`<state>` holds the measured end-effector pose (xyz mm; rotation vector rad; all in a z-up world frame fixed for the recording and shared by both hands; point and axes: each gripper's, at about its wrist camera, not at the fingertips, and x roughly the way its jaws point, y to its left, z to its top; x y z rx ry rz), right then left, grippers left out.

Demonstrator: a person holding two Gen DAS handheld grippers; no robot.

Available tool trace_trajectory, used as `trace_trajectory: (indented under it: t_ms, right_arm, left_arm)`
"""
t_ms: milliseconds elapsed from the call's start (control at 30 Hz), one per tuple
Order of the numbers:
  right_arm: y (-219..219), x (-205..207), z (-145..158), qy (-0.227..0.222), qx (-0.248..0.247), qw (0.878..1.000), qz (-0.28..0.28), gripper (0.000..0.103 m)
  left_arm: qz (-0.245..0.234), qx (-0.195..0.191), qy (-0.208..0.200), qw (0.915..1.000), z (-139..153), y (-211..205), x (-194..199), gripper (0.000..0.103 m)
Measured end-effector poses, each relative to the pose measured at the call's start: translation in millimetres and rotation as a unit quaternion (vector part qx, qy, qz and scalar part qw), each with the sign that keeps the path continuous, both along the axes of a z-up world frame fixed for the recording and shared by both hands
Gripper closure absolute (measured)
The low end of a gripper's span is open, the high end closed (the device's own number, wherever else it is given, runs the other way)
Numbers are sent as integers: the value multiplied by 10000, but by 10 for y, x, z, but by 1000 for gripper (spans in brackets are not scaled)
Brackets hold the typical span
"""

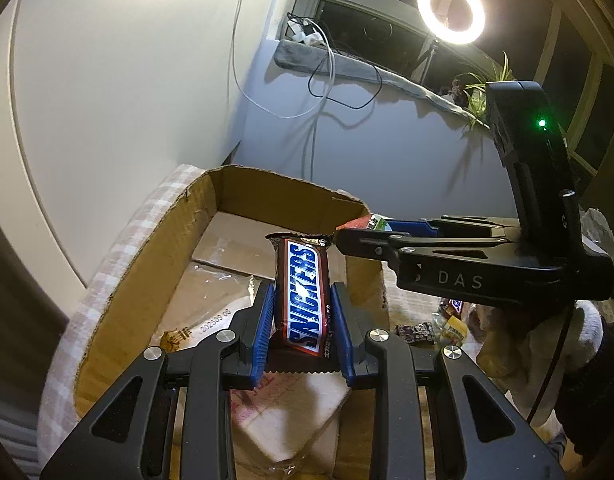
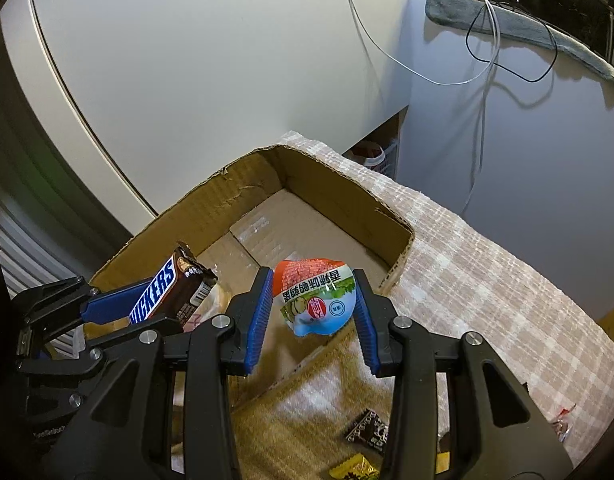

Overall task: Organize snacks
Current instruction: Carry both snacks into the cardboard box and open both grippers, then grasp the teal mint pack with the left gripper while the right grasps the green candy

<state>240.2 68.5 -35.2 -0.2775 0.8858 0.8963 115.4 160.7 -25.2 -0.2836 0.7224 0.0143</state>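
Note:
My left gripper (image 1: 302, 292) is shut on a brown Snickers bar (image 1: 303, 298) and holds it above the open cardboard box (image 1: 147, 248). The bar also shows at the left of the right wrist view (image 2: 167, 294). My right gripper (image 2: 313, 280) is shut on a round blue, white and orange snack pouch (image 2: 317, 300), held over the box's near right corner (image 2: 401, 240). In the left wrist view the right gripper (image 1: 347, 236) reaches in from the right with the pouch's tip (image 1: 363, 222) showing. Clear packaged snacks (image 1: 211, 300) lie in the box.
The box sits on a checked cloth (image 2: 487, 280). Loose small snacks lie on the cloth near the right gripper (image 2: 367, 432) and beside the box (image 1: 419, 328). A ring light (image 1: 451, 10) and cables (image 1: 327, 80) are behind.

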Motion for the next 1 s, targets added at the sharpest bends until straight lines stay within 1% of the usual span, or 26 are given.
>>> trace_trajectory:
  t_ms: [100,167,200,233,467,667,833,1000]
  right_arm:
    - [38,7,-7,-27,-5,10000,4,62]
    - [37,6,0,-49,14,10000,-23,54]
    - [31,6,8,-66,28,10000,-36,46]
    - [26,6,18,-85,39,9999,-48,44]
    - [-51,-41,84,-138,66,9999,-63,44]
    - [-207,-114,158,-186,92,9997,-119,44]
    - [-487,-246,245,-284,106,9993,-228,44]
    - [-919,-403,265,-299,81,9984,-476,44]
  left_arm:
    - [63,-10,0,10000,-1,22,-5,76]
    - [91,-14,-29,10000,3,35,-12,75]
    - [99,-6,-28,9999,3,40,-11,72]
    - [104,-1,-29,9999,4,44,-12,72]
    - [116,0,-81,9999,20,46,-45,72]
    - [70,-8,-158,9999,92,-32,-116,72]
    - [-41,-44,-234,9997,161,-161,-200,72]
    - [-221,-102,-250,9994,173,-349,-249,72]
